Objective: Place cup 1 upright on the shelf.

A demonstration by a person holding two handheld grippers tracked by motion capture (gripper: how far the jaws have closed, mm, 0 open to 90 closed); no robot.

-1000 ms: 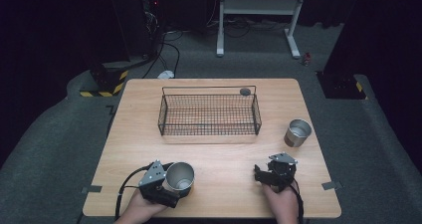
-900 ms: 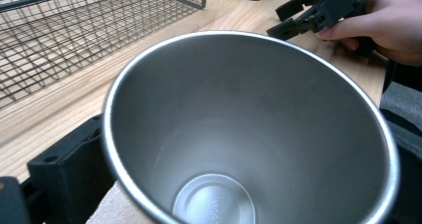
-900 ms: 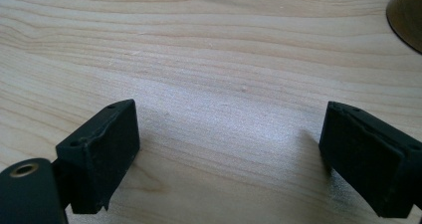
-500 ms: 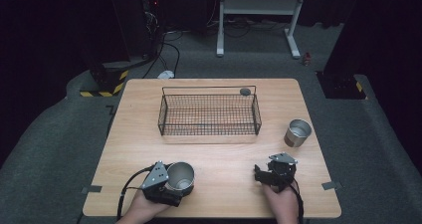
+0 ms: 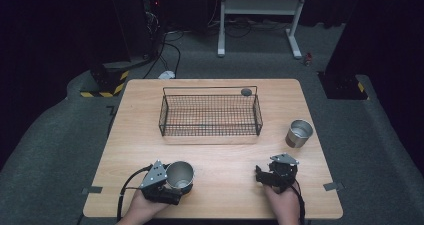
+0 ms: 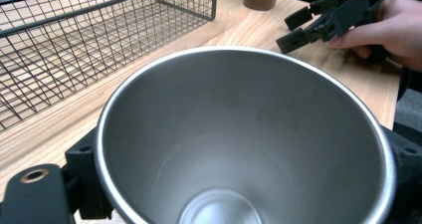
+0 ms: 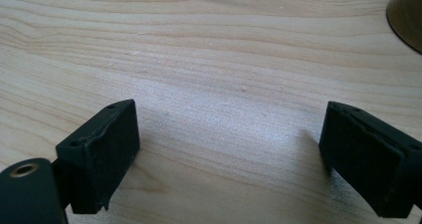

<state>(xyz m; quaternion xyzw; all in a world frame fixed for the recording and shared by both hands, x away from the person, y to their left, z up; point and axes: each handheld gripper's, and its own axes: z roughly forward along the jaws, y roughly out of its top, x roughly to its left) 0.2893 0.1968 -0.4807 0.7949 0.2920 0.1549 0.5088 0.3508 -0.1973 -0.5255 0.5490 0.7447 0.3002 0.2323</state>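
High view: left gripper (image 5: pixel 172 185) jaws clamp a steel cup (image 5: pixel 179 175) at the desk (image 5: pixel 225 160) front edge; right gripper (image 5: pixel 262 175) jaws wide, empty; second cup (image 5: pixel 299 133) right of wire basket (image 5: pixel 210 116).

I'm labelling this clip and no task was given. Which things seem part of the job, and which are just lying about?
Likely in the job:
- steel cup held in the left gripper
- second steel cup standing on the table
- wire basket
- right gripper, open, holding nothing

Probably just lying about:
- small dark round thing behind the basket
- cables on the floor
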